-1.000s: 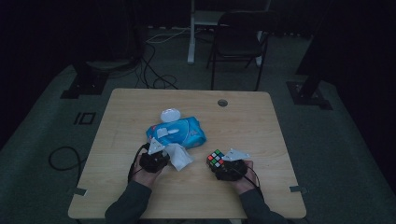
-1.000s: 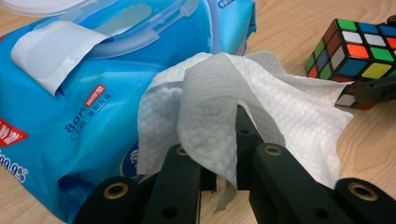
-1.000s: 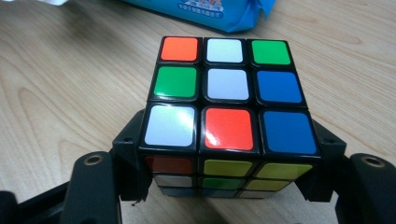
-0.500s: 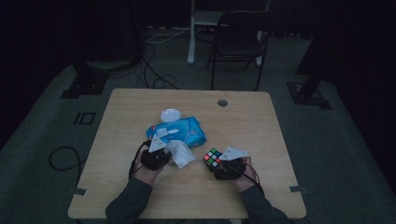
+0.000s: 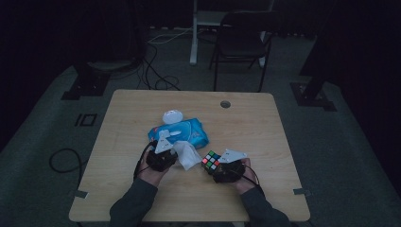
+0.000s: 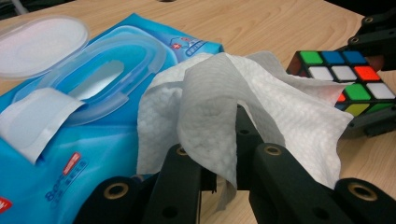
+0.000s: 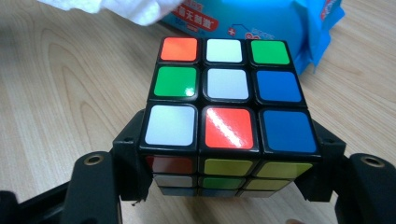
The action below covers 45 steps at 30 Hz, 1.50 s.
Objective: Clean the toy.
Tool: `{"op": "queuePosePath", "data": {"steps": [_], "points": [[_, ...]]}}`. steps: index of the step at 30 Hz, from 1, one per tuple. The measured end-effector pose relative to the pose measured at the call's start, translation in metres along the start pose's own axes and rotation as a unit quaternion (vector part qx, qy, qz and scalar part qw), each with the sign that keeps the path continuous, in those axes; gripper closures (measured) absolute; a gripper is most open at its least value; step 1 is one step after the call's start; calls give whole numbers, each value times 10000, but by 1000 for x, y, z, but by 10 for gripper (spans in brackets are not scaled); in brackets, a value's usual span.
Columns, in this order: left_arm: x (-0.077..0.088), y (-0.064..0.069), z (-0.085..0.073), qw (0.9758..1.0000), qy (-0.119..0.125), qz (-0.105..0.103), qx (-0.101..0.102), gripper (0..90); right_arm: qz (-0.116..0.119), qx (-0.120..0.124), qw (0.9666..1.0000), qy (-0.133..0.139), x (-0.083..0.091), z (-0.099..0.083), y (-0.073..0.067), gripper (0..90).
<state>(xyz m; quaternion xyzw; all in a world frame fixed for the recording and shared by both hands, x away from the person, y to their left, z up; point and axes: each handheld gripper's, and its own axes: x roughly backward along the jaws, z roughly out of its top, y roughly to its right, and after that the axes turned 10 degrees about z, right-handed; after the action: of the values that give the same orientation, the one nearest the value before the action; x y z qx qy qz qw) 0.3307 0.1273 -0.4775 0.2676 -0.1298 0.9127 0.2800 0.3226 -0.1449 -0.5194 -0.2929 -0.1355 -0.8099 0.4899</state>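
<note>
The left hand-held gripper [image 5: 171,152] is pinched tight on a white wipe [image 6: 243,107]. The right hand-held gripper [image 5: 216,166] squeezes a color cube [image 7: 226,107] by 2 sides, w/ the cube just off the worktop [image 5: 265,123]. Wipe & cube sit close, cube at 3 o'clock of the wipe. A blue wipe pack [image 5: 187,132] w/ its lid [image 5: 172,116] flipped open lies at 12 o'clock, right beside both. A chair [image 5: 241,42] stands far back.

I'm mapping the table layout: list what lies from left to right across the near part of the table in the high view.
Left claw → white wipe → puzzle cube → right claw.
</note>
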Motion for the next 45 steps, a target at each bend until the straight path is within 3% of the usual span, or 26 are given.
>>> {"op": "queuePosePath", "data": {"steps": [9, 19, 26, 31, 36, 45], "points": [[-6, 6, 5, 9999, -23, 65, -124, 853, 98, 55, 9999, -38, -6, 2, -2, 344], [-9, 3, 0, 9977, -234, 446, -446, 853, 181, 38, 9998, 66, -1, 4, -3, 344], [-12, 18, 3, 9980, -178, 218, -574, 853, 251, 62, 9996, 70, -3, 5, -5, 344], [-14, 28, 5, 9984, -101, -39, -547, 852, 300, 79, 9995, 100, -4, 6, -7, 344], [-18, 33, 4, 9984, -92, -252, -496, 853, 337, 84, 9993, 162, -3, 7, -8, 344], [-23, 38, 2, 9981, -56, -436, -428, 853, 395, 112, 9990, 195, -3, 8, -9, 345]]}}
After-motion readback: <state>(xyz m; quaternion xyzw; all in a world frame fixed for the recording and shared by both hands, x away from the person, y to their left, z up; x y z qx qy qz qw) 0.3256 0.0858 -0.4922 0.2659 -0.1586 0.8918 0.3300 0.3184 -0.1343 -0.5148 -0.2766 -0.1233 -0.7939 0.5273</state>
